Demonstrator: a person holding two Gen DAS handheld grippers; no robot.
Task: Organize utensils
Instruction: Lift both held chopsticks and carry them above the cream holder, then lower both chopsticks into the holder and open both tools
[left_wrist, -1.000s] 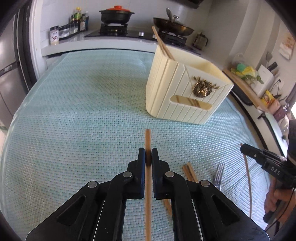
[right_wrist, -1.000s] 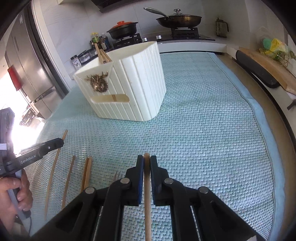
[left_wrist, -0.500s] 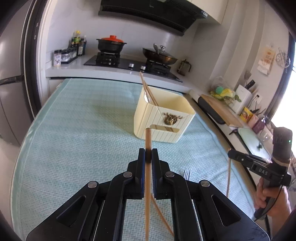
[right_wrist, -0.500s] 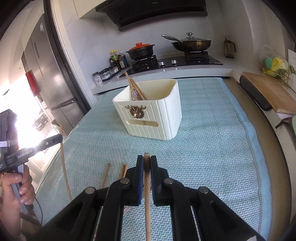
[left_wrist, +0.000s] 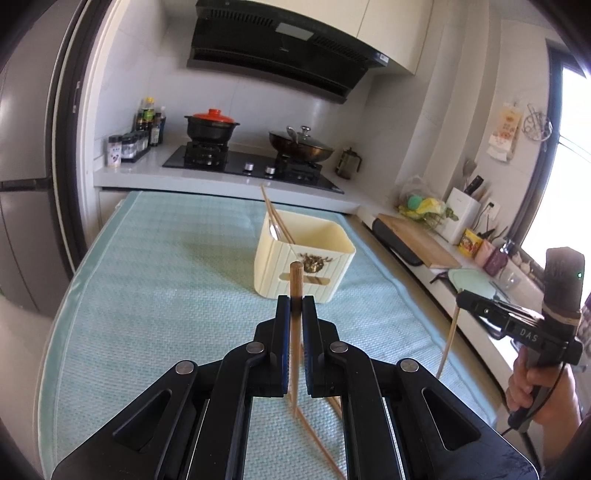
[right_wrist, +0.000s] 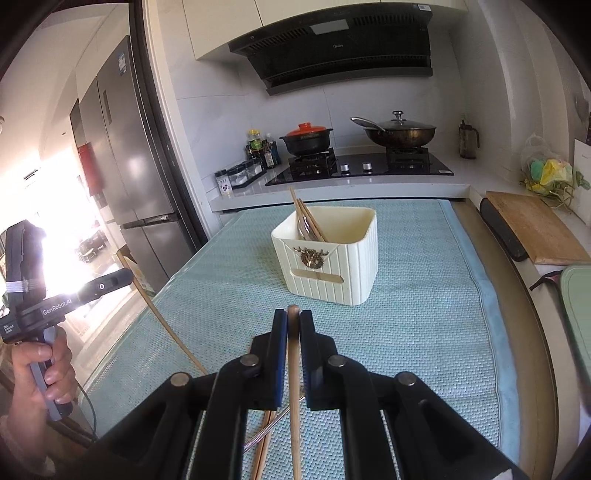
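My left gripper (left_wrist: 295, 301) is shut on a wooden chopstick (left_wrist: 295, 275) that hangs down through the jaws, clear of the mat. My right gripper (right_wrist: 293, 315) is shut on another chopstick (right_wrist: 294, 387). Ahead of both stands a cream ribbed utensil holder (left_wrist: 334, 275) (right_wrist: 354, 269) with two chopsticks (right_wrist: 306, 218) and a spoon leaning in it. In the left wrist view the right gripper (left_wrist: 460, 300) is at the far right, its chopstick (left_wrist: 447, 343) dangling. In the right wrist view the left gripper (right_wrist: 125, 275) is at the left with its chopstick (right_wrist: 162, 321).
A teal woven mat (left_wrist: 166, 280) covers the table. Loose chopsticks (right_wrist: 264, 439) and a metal fork (right_wrist: 271, 426) lie on it below the grippers. A stove with a red-lidded pot (left_wrist: 211, 127) and a pan is behind, a cutting board (right_wrist: 532, 229) to the right, and a fridge (right_wrist: 122, 158) to the left.
Both grippers have risen and tilted up, each lifting its chopstick off the mat. The holder now looks smaller and farther off.
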